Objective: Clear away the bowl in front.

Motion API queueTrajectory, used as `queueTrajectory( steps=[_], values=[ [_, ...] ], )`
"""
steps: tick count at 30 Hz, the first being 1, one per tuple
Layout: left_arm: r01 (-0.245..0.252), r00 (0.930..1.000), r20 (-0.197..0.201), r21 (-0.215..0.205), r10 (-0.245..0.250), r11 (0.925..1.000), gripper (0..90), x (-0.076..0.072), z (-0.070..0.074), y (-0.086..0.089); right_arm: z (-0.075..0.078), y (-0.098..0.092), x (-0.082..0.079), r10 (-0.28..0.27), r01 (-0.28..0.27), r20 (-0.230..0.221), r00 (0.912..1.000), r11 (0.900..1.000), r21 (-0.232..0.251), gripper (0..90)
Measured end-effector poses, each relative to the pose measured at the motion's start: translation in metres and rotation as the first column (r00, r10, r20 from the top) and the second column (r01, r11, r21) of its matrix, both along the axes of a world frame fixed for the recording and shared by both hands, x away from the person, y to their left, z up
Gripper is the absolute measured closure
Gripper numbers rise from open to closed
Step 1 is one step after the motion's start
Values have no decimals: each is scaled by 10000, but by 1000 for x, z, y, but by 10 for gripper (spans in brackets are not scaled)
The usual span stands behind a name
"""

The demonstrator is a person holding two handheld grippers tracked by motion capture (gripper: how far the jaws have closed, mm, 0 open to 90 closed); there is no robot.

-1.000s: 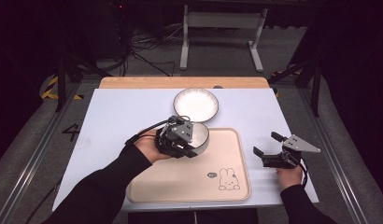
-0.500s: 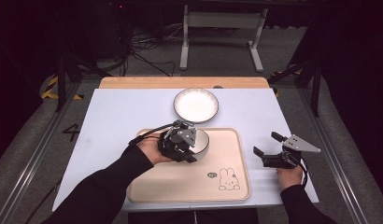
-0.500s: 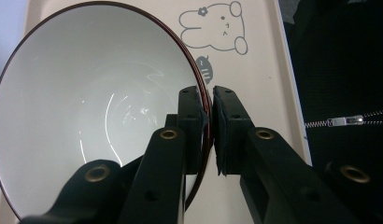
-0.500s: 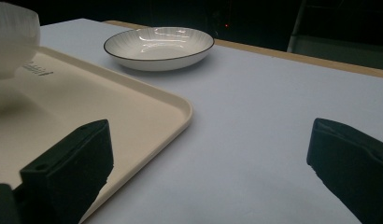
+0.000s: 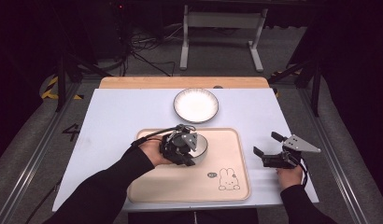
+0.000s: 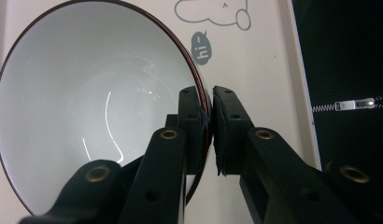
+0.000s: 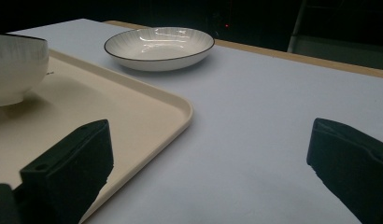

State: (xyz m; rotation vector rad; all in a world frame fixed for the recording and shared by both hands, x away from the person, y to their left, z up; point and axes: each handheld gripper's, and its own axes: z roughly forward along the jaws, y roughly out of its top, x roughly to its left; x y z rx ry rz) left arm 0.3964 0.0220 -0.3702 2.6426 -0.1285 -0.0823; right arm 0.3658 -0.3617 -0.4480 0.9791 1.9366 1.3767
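Observation:
A white bowl (image 5: 202, 144) with a dark rim sits on the beige tray (image 5: 231, 154), toward its upper left. My left gripper (image 5: 189, 148) is shut on the bowl's rim, one jaw inside and one outside, as the left gripper view shows at the bowl (image 6: 87, 107) and the left gripper (image 6: 209, 126). The right gripper (image 5: 269, 151) rests on the table right of the tray, jaws wide open with nothing between them. In the right gripper view the bowl (image 7: 14, 70) stands at far left on the tray (image 7: 147, 107), beyond the gripper's own fingertips (image 7: 77, 158).
A shallow white plate (image 5: 195, 104) lies on the pale table (image 5: 115, 112) behind the tray; the plate (image 7: 159, 46) is also ahead in the right gripper view. A rabbit drawing (image 5: 228, 180) marks the tray's front right corner. A wooden strip edges the table's far side.
The left gripper and the bowl have shifted slightly toward the near side on the tray. The right gripper has stayed where it was.

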Motion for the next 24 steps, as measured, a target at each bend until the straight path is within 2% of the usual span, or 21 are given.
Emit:
queueTrajectory(
  steps=[2,4,7,13,19,24],
  values=[
    [-152,9998,-94,97,153,9998,826,-1,-2,0,0,0,0,-7,7,-5,10000,10000,0,11],
    [-127,9999,75,249,125,9996,826,-1,-4,0,0,0,0,8,-8,4,10000,10000,-3,11],
    [-281,9996,28,433,280,9987,825,-3,-6,0,0,0,0,0,0,3,10000,10000,-8,11],
    [-195,9998,45,565,193,9982,828,-3,-6,0,0,0,0,-15,15,-8,10000,10000,-4,11],
    [-25,9997,-245,786,45,9969,833,-4,-10,-2,0,0,0,6,-6,9,10000,10000,-32,11],
    [39,9996,-283,1000,-11,9950,835,-9,-12,-6,0,0,0,6,-6,9,10000,10000,-35,11]
  ],
)
